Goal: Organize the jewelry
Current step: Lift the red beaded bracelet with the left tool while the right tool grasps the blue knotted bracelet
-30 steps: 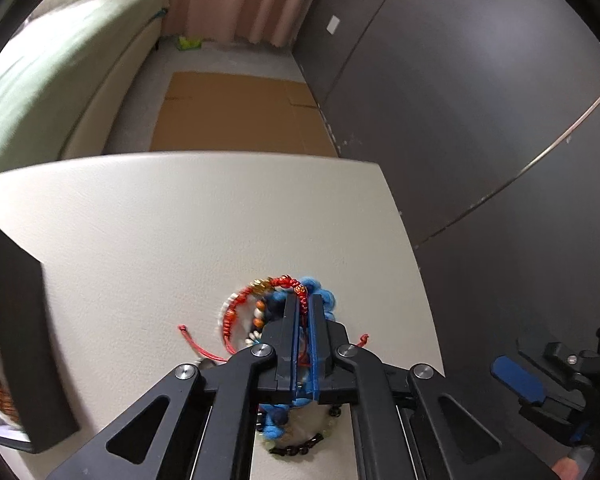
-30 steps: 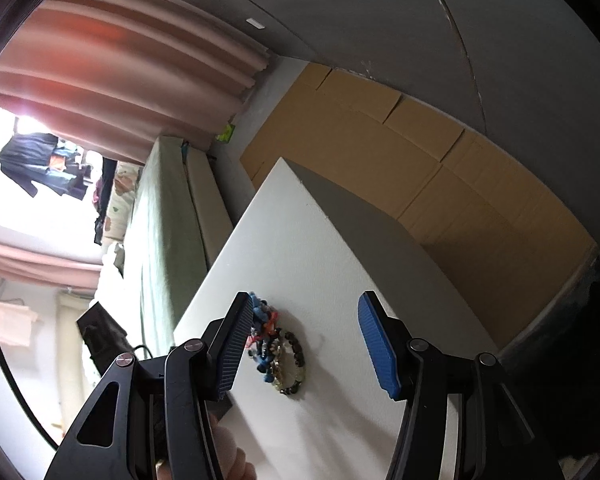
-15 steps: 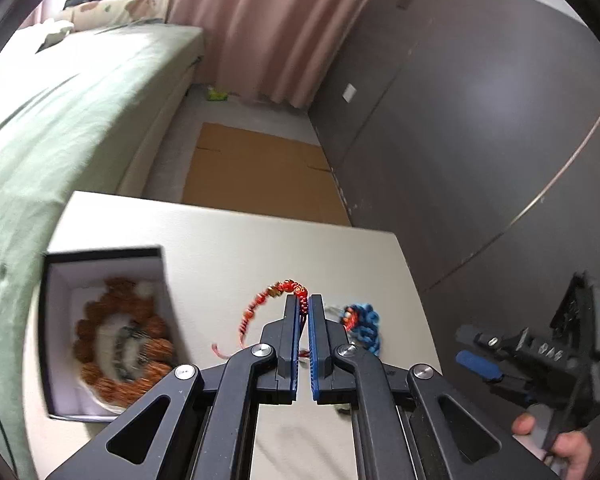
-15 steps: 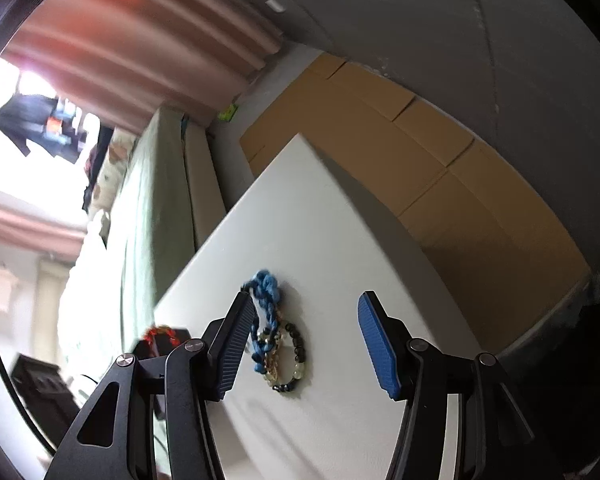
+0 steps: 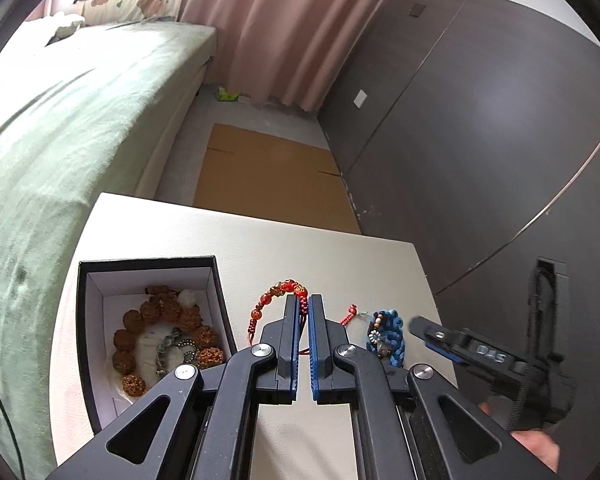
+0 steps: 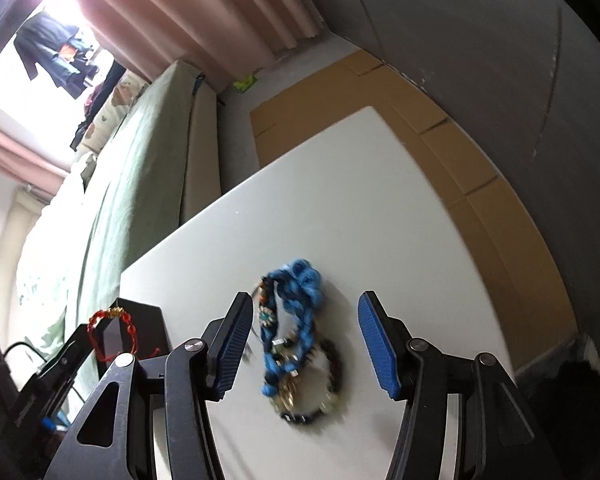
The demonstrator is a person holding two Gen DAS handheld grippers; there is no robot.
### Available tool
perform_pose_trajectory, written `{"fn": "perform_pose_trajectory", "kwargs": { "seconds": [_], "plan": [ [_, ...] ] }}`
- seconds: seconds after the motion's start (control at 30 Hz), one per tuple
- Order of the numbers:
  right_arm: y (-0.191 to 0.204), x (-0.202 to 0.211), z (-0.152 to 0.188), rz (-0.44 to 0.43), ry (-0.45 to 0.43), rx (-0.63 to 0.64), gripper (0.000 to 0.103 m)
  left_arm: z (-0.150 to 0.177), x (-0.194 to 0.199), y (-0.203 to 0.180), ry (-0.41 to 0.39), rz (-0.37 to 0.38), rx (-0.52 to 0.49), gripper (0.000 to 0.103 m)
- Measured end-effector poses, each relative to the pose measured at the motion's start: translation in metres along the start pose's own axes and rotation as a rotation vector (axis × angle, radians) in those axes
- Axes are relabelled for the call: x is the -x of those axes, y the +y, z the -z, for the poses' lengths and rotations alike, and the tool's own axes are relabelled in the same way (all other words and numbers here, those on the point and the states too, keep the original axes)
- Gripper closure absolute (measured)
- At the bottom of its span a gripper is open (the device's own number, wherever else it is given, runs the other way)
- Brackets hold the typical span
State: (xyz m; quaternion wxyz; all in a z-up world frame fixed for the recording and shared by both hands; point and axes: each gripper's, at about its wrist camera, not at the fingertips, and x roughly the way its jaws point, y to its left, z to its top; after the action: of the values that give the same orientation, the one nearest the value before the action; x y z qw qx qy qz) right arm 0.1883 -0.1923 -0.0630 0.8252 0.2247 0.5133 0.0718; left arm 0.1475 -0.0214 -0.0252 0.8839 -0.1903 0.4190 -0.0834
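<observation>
My left gripper (image 5: pixel 304 300) is shut on a red beaded bracelet (image 5: pixel 278 292) and holds it above the white table (image 5: pixel 300 248), just right of an open black box (image 5: pixel 148 264). The box holds a brown bead bracelet (image 5: pixel 136 344) and a small metal chain. The red bracelet (image 6: pixel 112 332) also shows in the right wrist view, hanging in front of the box. My right gripper (image 6: pixel 304 312) is open over a blue braided bracelet (image 6: pixel 296 292) and a dark bead bracelet (image 6: pixel 332 364) lying on the table (image 6: pixel 360 200). The blue bracelet (image 5: pixel 388 332) lies right of my left gripper.
A green bed (image 5: pixel 60 128) runs along the table's left side. Brown cardboard (image 5: pixel 268 168) lies on the floor beyond the table's far edge. A dark wall (image 5: pixel 480 120) stands to the right, and pink curtains (image 5: pixel 280 20) hang at the back.
My left gripper has lifted the red bracelet off the pile and carried it left, beside the black box. My right gripper has moved closer over the blue and dark bracelets, still open.
</observation>
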Motion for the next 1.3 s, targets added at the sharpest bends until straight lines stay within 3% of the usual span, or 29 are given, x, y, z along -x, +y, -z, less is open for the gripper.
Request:
{"fn": "perform_pose_trajectory", "kwargs": {
  "seconds": [0.1,0.13,0.17,0.2,0.7,0.9,1.1,1.3],
  "plan": [
    [0.002,-0.015,0.001,0.036,0.007,-0.002,0.049,0.000,-0.002,0.003,0.003,0.007,0.010,0.100],
    [0.000,-0.017,0.000,0.038,0.010,-0.004,0.055,0.000,-0.002,0.004,0.005,0.007,0.012,0.099],
    [0.000,-0.021,0.001,0.038,0.019,-0.003,0.082,0.000,-0.002,0.004,0.006,0.004,0.013,0.099],
    [0.001,-0.022,0.000,0.037,0.031,0.002,0.092,-0.001,-0.003,0.004,0.007,0.002,0.012,0.099],
    [0.014,0.050,0.012,-0.087,-0.113,0.045,0.095,0.012,0.024,0.006,-0.024,-0.010,0.010,0.099],
    [0.028,0.081,0.020,-0.218,-0.165,0.070,0.095,0.011,0.048,0.010,-0.058,-0.005,0.039,0.099],
    [0.046,0.088,0.029,-0.404,-0.140,0.069,0.095,0.005,0.085,0.019,-0.120,0.025,0.067,0.099],
    [0.075,0.070,0.043,-0.459,-0.105,0.095,0.095,0.000,0.100,0.041,-0.140,0.024,0.098,0.099]
  ]
}}
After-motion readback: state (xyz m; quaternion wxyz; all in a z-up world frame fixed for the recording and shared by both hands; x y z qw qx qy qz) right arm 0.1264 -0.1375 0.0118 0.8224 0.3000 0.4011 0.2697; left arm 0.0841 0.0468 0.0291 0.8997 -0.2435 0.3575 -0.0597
